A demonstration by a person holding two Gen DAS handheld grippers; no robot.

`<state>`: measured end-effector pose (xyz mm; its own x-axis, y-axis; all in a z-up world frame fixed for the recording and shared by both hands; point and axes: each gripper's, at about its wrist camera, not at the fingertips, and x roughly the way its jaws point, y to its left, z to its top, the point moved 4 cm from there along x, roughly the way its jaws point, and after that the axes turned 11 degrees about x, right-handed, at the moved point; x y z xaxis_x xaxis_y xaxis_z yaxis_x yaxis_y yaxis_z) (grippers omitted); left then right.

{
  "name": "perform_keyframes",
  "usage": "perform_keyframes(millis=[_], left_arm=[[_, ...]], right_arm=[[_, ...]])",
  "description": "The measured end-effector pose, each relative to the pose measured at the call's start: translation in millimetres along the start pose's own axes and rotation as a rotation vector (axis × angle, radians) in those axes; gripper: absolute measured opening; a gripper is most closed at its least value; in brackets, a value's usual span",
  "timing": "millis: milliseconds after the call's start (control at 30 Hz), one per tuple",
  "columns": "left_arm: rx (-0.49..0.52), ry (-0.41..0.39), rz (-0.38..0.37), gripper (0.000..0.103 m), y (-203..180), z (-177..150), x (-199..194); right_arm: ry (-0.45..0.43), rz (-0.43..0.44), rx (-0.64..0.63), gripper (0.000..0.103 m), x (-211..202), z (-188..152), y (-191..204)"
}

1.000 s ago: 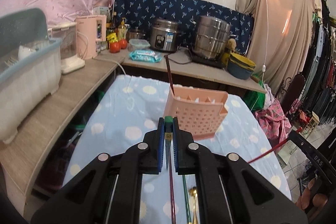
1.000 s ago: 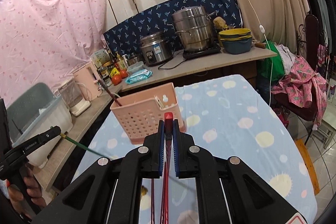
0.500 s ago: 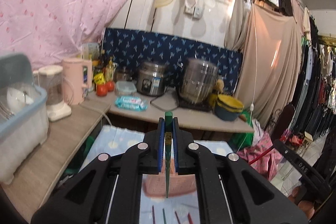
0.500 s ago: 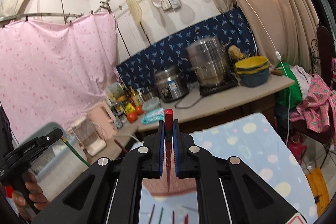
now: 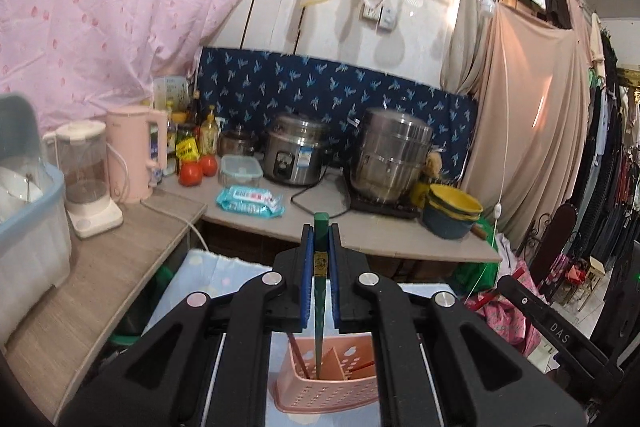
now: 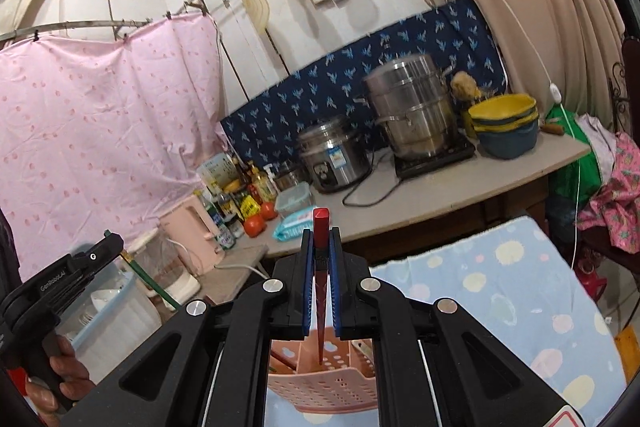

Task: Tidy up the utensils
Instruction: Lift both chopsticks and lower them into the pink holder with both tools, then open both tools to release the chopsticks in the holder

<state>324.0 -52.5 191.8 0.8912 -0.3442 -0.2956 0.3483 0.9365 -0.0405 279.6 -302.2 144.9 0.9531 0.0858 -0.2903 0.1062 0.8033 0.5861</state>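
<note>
My left hand-held gripper (image 5: 319, 269) pinches green chopstick (image 5: 319, 311), right (image 6: 320, 267) red chopstick (image 6: 320, 315); thin, stiff, slippery; grip near top, over pink caddy (image 5: 320, 393).

Hidden / cut-off bits, both wrist views

Pink basket (image 5: 326, 383) base is cut at 6 o'clock, sides masked by gripper arms; green chopstick (image 5: 320, 291) tip is lost inside it. Basket contents too small to be ID'd. In right view, red chopstick (image 6: 321, 283) tip is likewise hidden; hand (image 6: 60, 379) is cropped at 8 o'clock.
</note>
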Motion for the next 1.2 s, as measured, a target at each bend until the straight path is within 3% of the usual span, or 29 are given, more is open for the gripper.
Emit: perform_keyframes(millis=[267,500,633,967,1200], left_arm=[[-0.033,0.085,0.010,0.007,13,-33,25],[-0.047,0.114,0.015,0.008,16,-45,27],[-0.069,0.108,0.041,0.040,22,-49,20],[-0.033,0.117,0.055,0.040,16,-59,-6],[-0.004,0.199,0.057,0.041,11,-100,-25]], right_arm=[[0.068,-0.063,-0.006,0.007,28,-28,-17],[0.073,-0.078,0.014,0.011,28,-36,-26],[0.050,-0.090,0.013,0.023,20,-35,-27],[0.038,-0.088,-0.001,0.025,-13,-43,-26],[0.076,-0.118,-0.049,0.025,-43,-77,-30]])
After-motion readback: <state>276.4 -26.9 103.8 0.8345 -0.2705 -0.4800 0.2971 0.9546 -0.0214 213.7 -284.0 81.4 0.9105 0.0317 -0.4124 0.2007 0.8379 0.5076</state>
